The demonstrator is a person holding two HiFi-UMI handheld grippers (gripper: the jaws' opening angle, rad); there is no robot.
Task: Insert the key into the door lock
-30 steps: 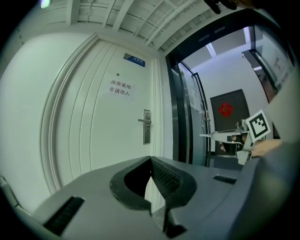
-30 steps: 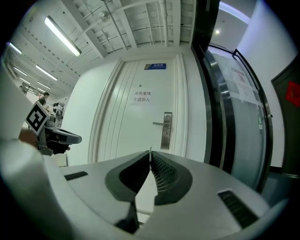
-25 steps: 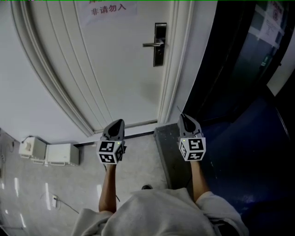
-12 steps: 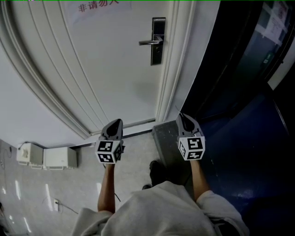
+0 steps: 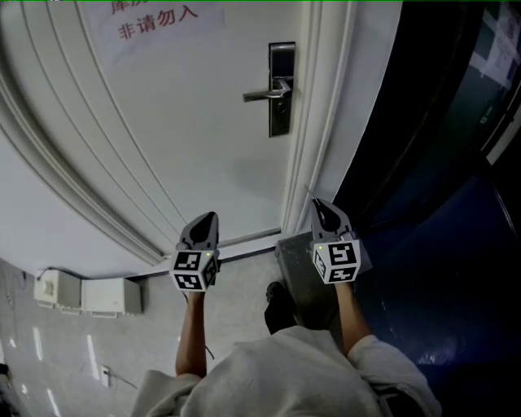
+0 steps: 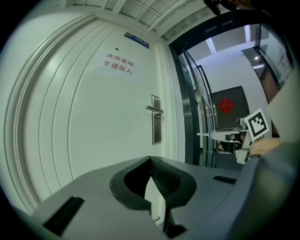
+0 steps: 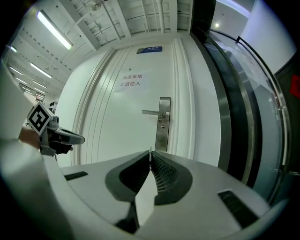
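**Key (image 7: 150,150) pinched in right gripper (image 7: 150,154), door lock (image 7: 163,123) well ahead**

Counted: two grippers, the right and the left gripper (image 6: 150,159). Two marker cubes (image 5: 194,269), one per gripper. One key. One white door (image 5: 187,122). One door lock, a tall metal plate with one lever handle (image 7: 152,112) pointing left. One paper sign (image 5: 155,23) with red print, high on the door. Two pale boxes (image 5: 81,295) side by side on the floor at left. One dark shoe (image 5: 277,303) between the forearms (image 5: 191,334).

Key: only a thin sliver seen, edge-on, poking out past the right jaw tips. Right jaws pressed together on it. Left jaws pressed together at the tips, nothing between them.

Lock against key: well apart, no contact. In the right gripper view, plate just above and slightly right of the jaw tips, lever higher up. Small dark spot (image 7: 162,127) on the plate below the lever, too small to read further. In the head view, lock far up the door and left of the right gripper's tips, close to the door frame (image 5: 313,122).

Pose: both forearms bare, reaching forward from a grey top (image 5: 277,375), roughly parallel. Grippers side by side, near level, noses toward the door. Left gripper in front of the door leaf, right gripper in line with the door frame. In the left gripper view, right gripper off to the right at about matching height.
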